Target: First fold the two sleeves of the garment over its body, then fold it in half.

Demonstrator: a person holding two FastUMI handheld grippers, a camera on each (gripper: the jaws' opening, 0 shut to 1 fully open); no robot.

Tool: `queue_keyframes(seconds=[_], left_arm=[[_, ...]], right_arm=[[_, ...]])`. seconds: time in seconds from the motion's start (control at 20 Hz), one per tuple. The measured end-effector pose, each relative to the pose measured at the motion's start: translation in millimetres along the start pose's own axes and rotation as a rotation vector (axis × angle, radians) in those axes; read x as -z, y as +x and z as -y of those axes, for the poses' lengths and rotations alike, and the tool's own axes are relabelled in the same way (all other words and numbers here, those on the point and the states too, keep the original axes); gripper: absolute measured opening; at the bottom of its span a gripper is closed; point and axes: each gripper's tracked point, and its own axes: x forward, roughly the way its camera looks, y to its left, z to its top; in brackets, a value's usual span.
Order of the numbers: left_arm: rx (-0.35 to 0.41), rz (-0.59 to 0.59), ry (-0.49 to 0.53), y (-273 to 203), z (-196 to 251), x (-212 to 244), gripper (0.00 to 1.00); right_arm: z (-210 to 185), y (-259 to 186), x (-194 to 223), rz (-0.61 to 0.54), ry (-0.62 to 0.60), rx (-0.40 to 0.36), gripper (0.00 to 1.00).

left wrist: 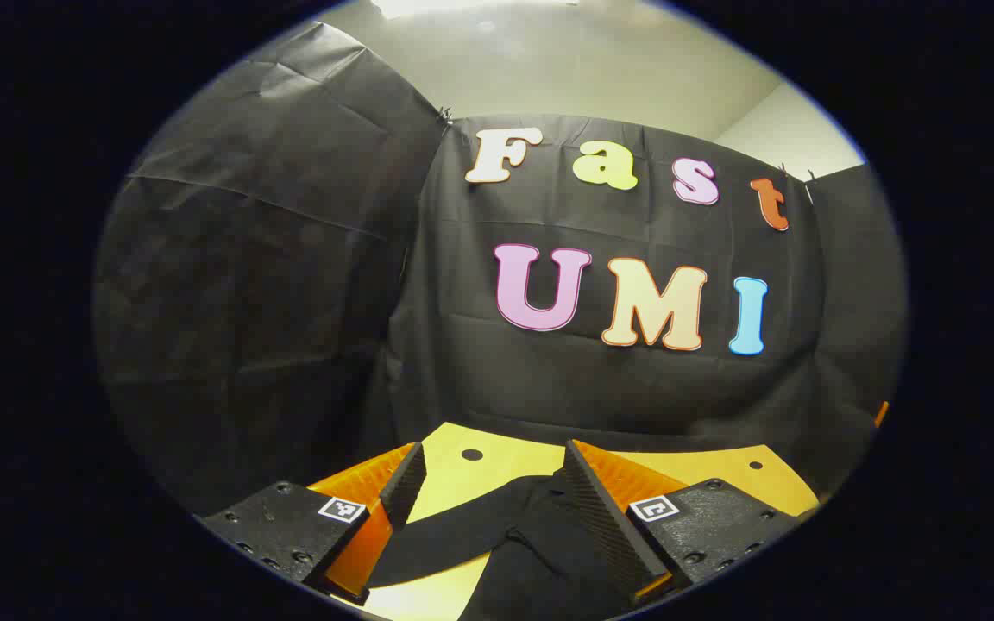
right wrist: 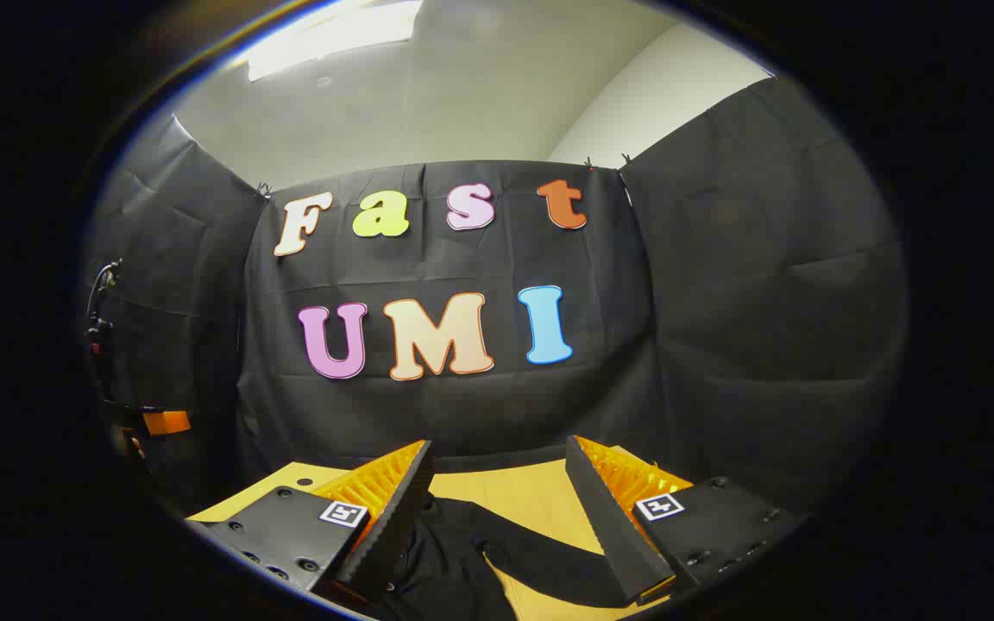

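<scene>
Black soft fabric garment (left wrist: 514,552) lies flat on the yellow wooden table (left wrist: 462,483), right under both claws. On the left, the left claw (left wrist: 488,483) hangs open above a sleeve (left wrist: 445,539) stretching out leftward, jaws spread and empty. Farther right, the right claw (right wrist: 497,492) is open too, over the other sleeve (right wrist: 549,561). Neither sleeve looks folded yet. Best, I judge, to pinch each sleeve near its cuff, lift slightly, and carry it inward across the body without dragging the cloth.
</scene>
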Motion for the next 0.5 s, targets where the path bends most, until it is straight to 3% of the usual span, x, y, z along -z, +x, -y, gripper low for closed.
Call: queue_keyframes(seconds=[0.05,0.15,0.2,0.5], left_arm=[[0.002,0.0,0.012,2.9,0.4,-1.8,0.95],[0.02,-0.001,0.018,6.5,6.3,-2.5,0.95],[0.029,0.003,0.016,8.2,9.8,-5.5,0.95],[0.04,0.028,0.042,8.3,13.9,-11.6,0.95]], right_arm=[[-1.5,1.1,-2.1,0.007,0.008,-0.002,0.96],[-3.8,2.2,-4.1,0.017,0.011,-0.001,1.0],[-4.6,1.9,-5.7,0.022,0.005,0.002,0.96],[3.3,0.8,-9.6,0.039,0.003,0.016,0.96]])
